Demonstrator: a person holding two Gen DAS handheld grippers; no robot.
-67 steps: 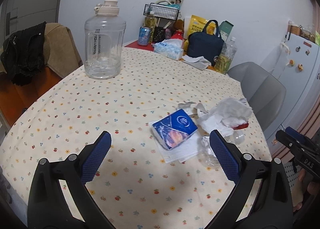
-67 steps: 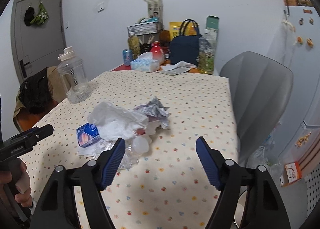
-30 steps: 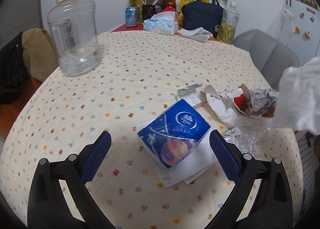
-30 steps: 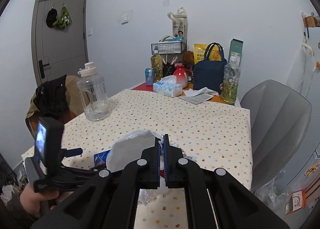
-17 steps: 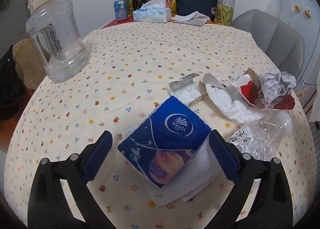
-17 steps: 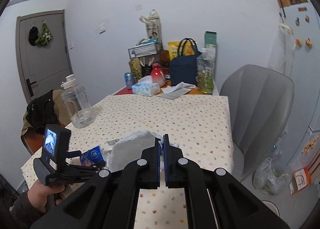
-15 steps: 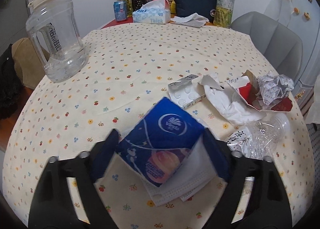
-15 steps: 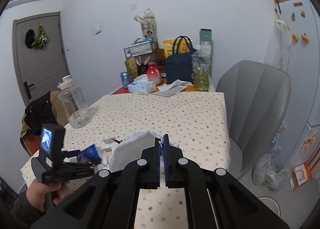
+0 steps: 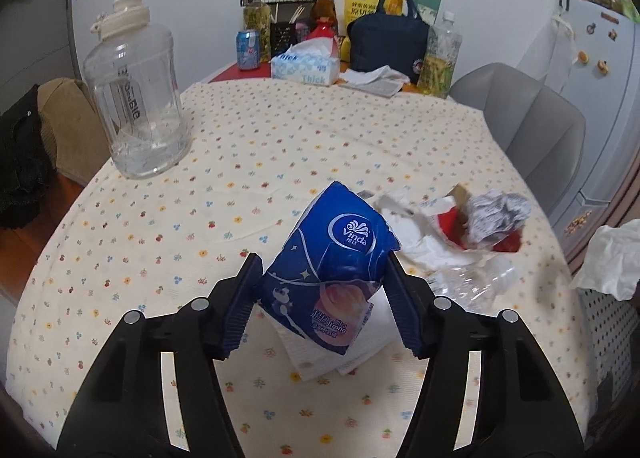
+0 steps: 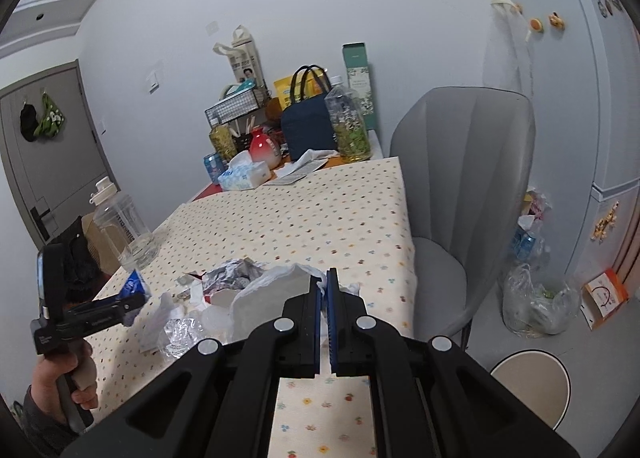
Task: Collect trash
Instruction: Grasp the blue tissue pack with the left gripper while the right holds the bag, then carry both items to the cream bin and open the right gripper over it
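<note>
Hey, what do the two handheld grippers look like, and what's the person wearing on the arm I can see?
Both the left gripper and the right gripper are matte black plastic with round silver pivot bolts and ribbed blue pads on the fingers. The left one carries a small screen at its back end and a pistol-style handle. The hand gripping it shows a dark sleeve cuff.

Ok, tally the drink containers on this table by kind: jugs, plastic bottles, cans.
Big clear jug: 1
Upright plastic bottles at the far end: 2
Crushed clear bottle: 1
Drink can: 1
Total: 5
</note>
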